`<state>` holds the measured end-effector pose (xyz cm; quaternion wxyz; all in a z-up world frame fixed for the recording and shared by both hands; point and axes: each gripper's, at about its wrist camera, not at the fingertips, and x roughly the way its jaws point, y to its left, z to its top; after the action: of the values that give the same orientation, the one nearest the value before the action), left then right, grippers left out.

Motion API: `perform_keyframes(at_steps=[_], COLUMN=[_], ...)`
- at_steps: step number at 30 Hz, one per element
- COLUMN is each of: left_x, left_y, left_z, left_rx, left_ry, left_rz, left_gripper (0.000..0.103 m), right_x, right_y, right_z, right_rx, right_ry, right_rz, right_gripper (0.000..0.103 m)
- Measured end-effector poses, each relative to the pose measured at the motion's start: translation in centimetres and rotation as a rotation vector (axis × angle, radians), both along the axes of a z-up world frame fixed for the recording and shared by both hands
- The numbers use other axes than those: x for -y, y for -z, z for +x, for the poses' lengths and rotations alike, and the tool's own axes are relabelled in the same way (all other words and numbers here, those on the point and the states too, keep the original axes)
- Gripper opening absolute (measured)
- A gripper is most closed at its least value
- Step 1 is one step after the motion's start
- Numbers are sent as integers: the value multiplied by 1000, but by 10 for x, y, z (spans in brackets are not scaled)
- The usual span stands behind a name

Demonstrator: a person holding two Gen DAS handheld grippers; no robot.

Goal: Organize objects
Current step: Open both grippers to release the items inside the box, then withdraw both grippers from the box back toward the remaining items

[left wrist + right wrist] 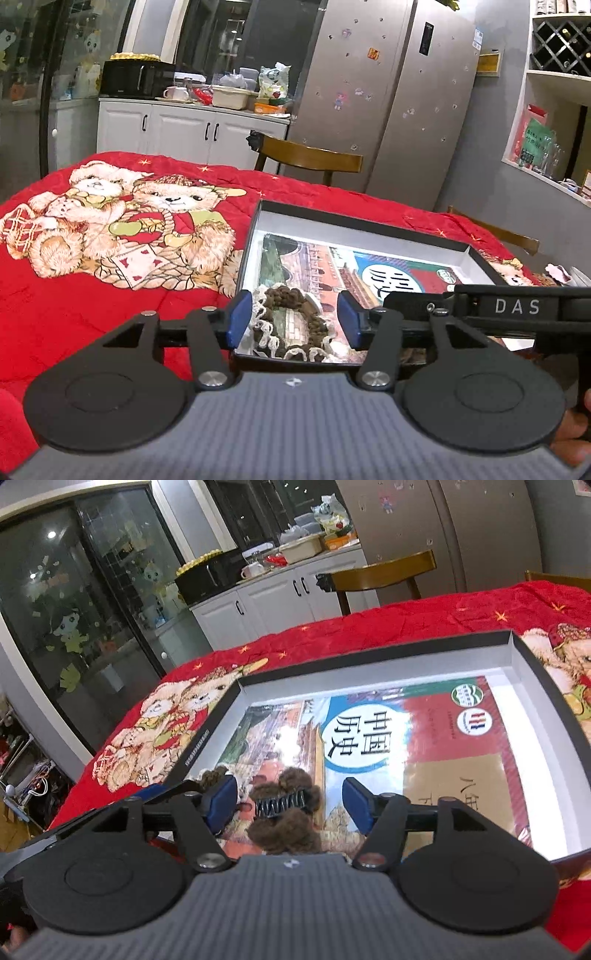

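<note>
A home kitchen-dining room: a steel fridge (388,92) with stickers, white cabinets (184,129) bearing a microwave (136,79) and food, wooden chairs (310,158), a wine rack (561,44).

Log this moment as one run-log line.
left claw: open over scrunchie | right claw: open over furry hair clip | both lie on textbook in box

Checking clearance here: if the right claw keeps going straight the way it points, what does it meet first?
Probably the fuzzy brown hair clip lying between the open right claw pads, on the textbook in the box; depth is unclear.
</note>
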<state>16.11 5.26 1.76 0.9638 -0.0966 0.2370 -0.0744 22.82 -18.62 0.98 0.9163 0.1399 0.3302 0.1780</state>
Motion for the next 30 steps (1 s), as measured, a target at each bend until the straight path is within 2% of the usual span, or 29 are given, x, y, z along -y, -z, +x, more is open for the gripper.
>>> perform_keyframes(at_steps=[2,3,5,8,14,18,20,22,24,26,30], left_x=[-2,-3,-6,-8,-13,-18,-19,-21,-20,-16,-7], left_y=[-4,-6,-9,-16,-32,-43,-47,-48,-43,-40,-32], left_z=[-4,-6,-14,-23,-33,-47,-58,-71,-86,-98,-120], left_rx=[23,33,81,149,158,156,169,187,199,203,189], left_ry=[7,-3,-58,-100,-60,22,32,56,83,93,172], left_rz=[0,1,5,23,27,-31,-54,-72,-61,-30,0], left_gripper=[65,77,87,88,90,90,90,90,90,90,90], right_x=[0,0,1,-2,-4,-1,-2,-4,-2,6,25], right_y=[-4,-7,-13,-26,-56,-77,-86,-92,-94,-92,-73], right_z=[-1,-2,-5,-14,-41,-70,-91,-111,-129,-142,-156], right_rx=[8,17,39,91,219,356,454,528,557,556,475], right_ry=[12,14,7,-6,-2,29,71,132,195,203,201], right_rz=[-12,-18,-21,-35,-37,-60,-110,-173,-224,-217,-117], right_gripper=[78,79,82,85,91,97,102,103,103,103,103])
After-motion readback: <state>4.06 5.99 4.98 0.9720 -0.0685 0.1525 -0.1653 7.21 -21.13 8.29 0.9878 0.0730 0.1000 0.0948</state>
